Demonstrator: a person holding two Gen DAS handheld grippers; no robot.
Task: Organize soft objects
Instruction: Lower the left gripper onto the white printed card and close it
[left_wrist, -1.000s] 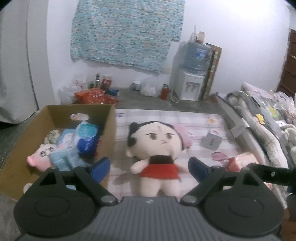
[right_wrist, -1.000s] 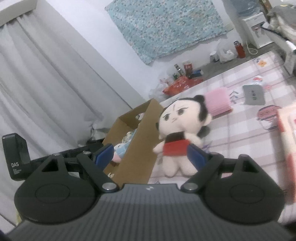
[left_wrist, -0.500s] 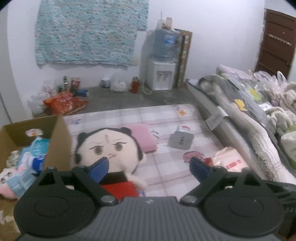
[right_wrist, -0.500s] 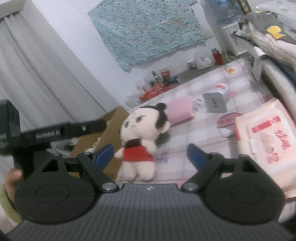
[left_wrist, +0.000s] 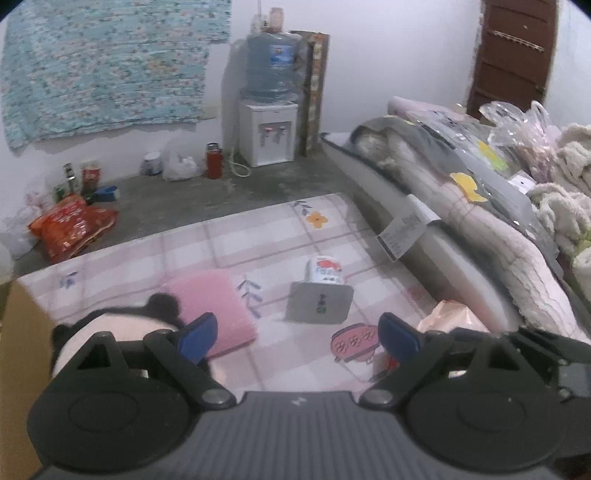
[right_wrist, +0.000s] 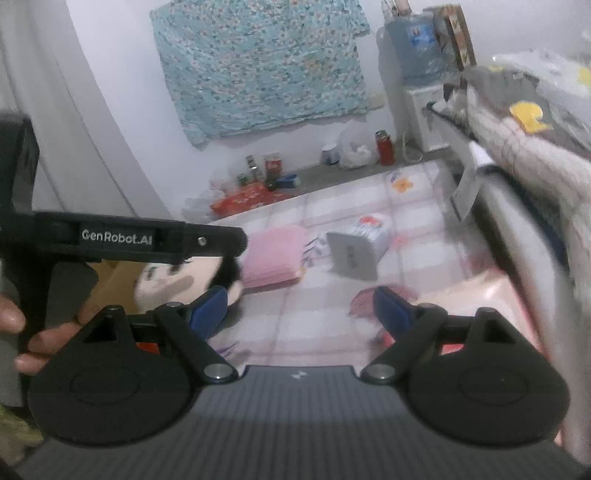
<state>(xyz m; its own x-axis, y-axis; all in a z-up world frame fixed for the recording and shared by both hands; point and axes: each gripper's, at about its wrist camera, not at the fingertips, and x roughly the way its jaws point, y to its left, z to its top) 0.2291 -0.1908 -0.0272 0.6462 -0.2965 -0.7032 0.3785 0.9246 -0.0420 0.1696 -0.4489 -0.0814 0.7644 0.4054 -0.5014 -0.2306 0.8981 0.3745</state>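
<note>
Two hand-held grippers, left and right, both open and empty, over the mat. Doll lies near left beside the box; pink cloth beyond. Step: reaching. Next: straddle one soft item, close.

Open checked mat ahead, hemmed by doll, pink cushion and bedding pile.

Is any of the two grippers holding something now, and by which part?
Nothing is held. The left gripper and the right gripper are both open, with only the checked pink mat visible between their blue fingers.
</note>
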